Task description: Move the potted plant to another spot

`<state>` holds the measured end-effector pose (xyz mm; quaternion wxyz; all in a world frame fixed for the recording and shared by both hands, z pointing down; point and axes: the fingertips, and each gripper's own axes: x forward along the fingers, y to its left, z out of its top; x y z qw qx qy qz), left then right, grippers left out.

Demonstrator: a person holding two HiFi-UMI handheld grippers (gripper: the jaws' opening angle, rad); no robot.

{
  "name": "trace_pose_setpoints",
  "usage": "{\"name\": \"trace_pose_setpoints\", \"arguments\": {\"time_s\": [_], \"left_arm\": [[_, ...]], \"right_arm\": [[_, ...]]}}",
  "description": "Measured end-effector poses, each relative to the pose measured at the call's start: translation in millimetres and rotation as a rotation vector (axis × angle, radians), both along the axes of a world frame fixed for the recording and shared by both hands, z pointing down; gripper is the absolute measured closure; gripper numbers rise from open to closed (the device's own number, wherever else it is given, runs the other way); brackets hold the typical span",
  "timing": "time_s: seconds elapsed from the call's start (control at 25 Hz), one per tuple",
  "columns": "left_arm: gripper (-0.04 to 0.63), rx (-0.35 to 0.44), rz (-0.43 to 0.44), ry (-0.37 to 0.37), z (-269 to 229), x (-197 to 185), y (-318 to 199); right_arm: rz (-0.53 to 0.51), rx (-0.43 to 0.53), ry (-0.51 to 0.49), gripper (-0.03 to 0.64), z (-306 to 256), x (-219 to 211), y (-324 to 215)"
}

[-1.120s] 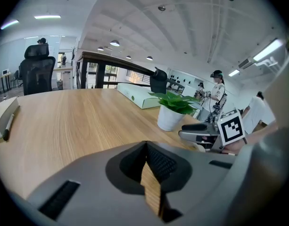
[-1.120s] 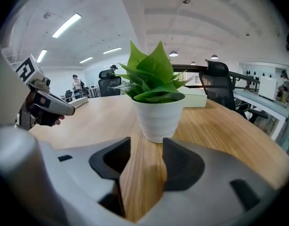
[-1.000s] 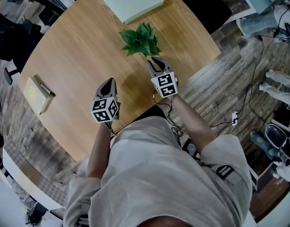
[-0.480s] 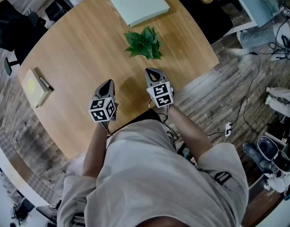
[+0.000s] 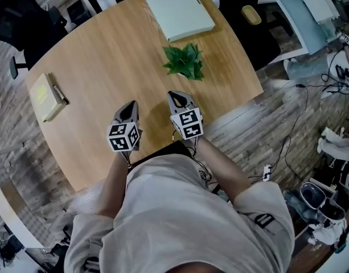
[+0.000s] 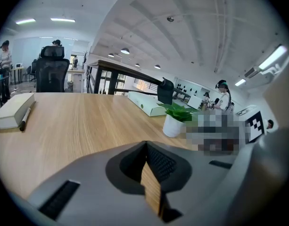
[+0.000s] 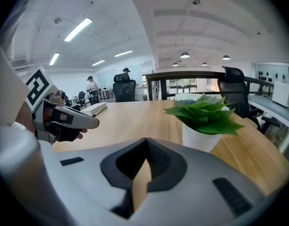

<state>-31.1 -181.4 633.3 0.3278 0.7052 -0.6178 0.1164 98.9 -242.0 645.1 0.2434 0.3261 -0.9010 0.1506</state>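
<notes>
Green leaves over a small white pot: the potted plant [image 5: 184, 61] stands upright on its own base on the wooden tabletop [image 5: 106, 56], towards the right-hand edge. Nothing grips or touches it. A flat pale box [image 5: 179, 10] lies beyond it, apart from the leaves, so the pot has bare wood on every side, which suits a thing meant to be lifted or set down cleanly.

Just short of the plant, the right claw [image 5: 175, 95] points at it with its jaws pressed together and nothing between them; as it stands it would have to spread before it could take the pot. The left claw [image 5: 131, 104] hovers beside it over bare wood, likewise closed and empty, farther from the plant. It looks idle, probably because so small a pot needs only one grip. A notebook [image 5: 42, 95] with a pen [image 5: 60, 94] lies well apart at the left.
</notes>
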Motion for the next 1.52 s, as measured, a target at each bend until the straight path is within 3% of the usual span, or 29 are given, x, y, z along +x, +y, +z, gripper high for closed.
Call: {"name": "trace_pose_setpoints", "arguments": {"time_s": [0.56,0.8,1.16,1.36,1.52], "left_arm": [[0.583,0.163,-0.046,0.042,-67.8,-28.7,39.1],[0.583,0.217,-0.047,0.022,-92.7,-34.4,50.0],[0.583,0.354,-0.044,-0.023,-156.6,-19.3,24.8],[0.583,0.406,-0.112,0.008,-193.3,-14.0,4.1],[0.583,0.470,-0.124,-0.043,-224.4,-9.8,-9.2]], "right_arm": [[0.003,0.104,-0.024,0.614,-73.5,-30.9,43.9],[0.000,0.154,-0.055,0.614,-104.2,-34.2,53.2],[-0.009,0.271,-0.154,0.614,-182.0,-26.9,25.7],[-0.035,0.357,-0.162,0.614,-219.5,-13.1,4.4],[-0.042,0.395,-0.174,0.614,-243.3,-2.4,-12.4]]}}
